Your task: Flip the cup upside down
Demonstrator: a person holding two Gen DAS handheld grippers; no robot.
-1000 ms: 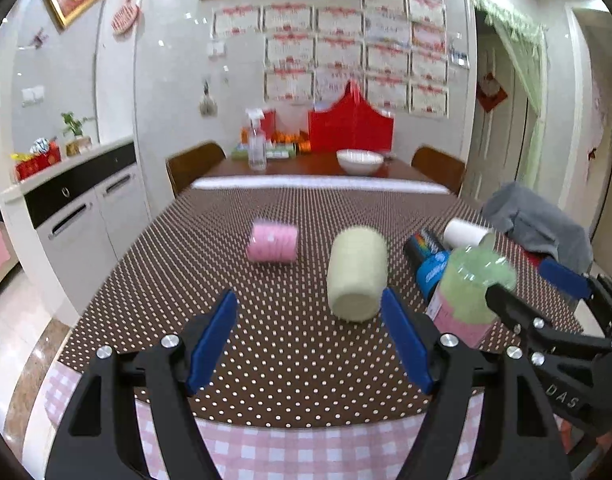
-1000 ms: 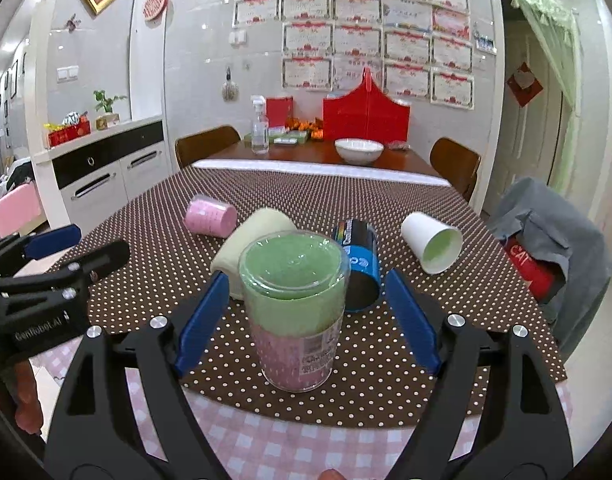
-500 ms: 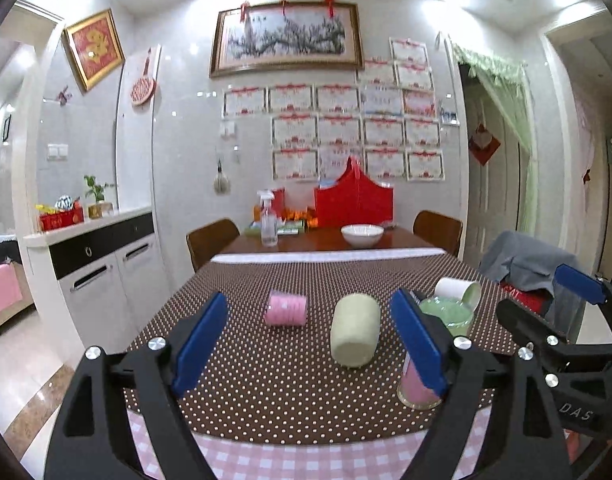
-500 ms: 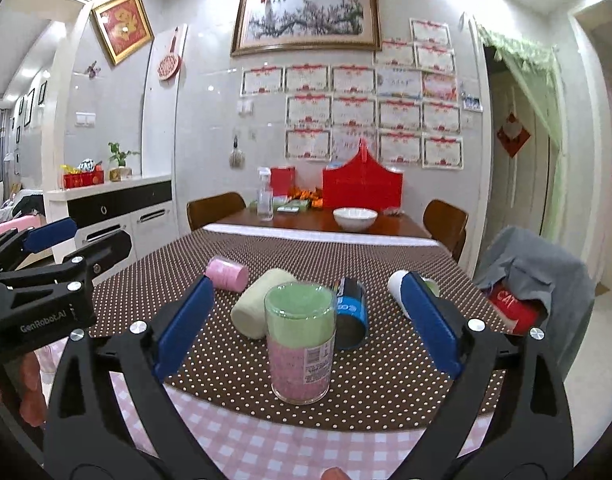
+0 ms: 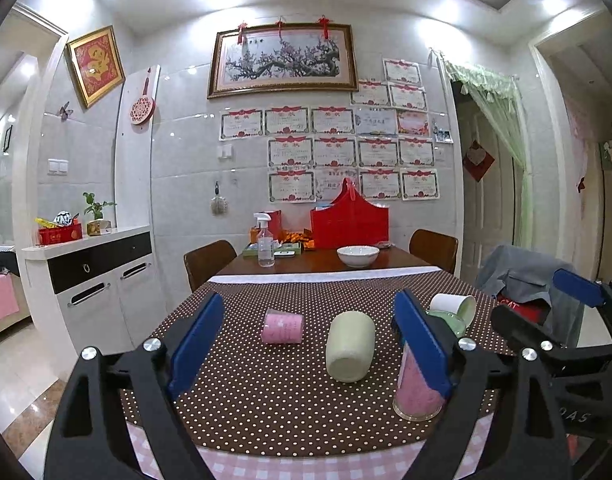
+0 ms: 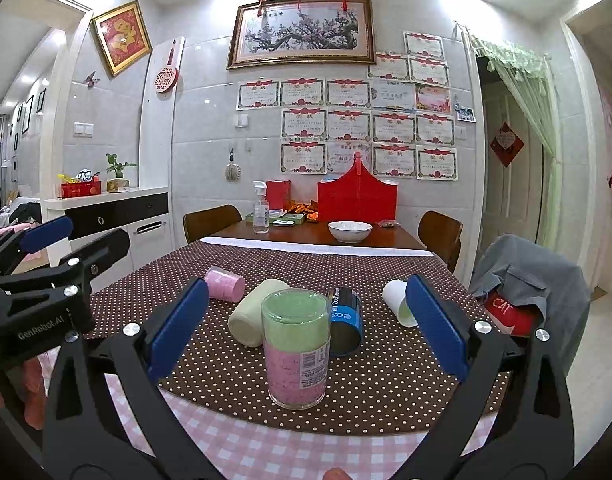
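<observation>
**Cup standing, both claws wide and off it**

The cup [image 6: 297, 350], clear with a green upper half and pink lower half, stands on the dotted tabletop [image 6: 385, 392] near the front edge. We see a closed flat end on top and what looks like a rim against the cloth, so we judge it is already upside down, though the glassy wall makes that hard to confirm. If so, the flip itself is done and little is left beyond pulling away.

Our right claw [image 6: 306, 330] is wide, its blue pads on either side of the cup and clear of it, holding nothing. Our left claw [image 5: 309, 344] is also wide and empty, aimed at the middle of the cloth; in its view the cup sits partly behind the right-hand pad.

Just behind the cup lie a pale yellow cup [image 6: 252, 318] and a blue can [image 6: 345, 322] on their sides. Farther out, a pink cup [image 6: 226, 284] and a white cup [image 6: 397, 302] also lie tipped over. A white bowl [image 6: 349, 231] rests at the far end.
</observation>
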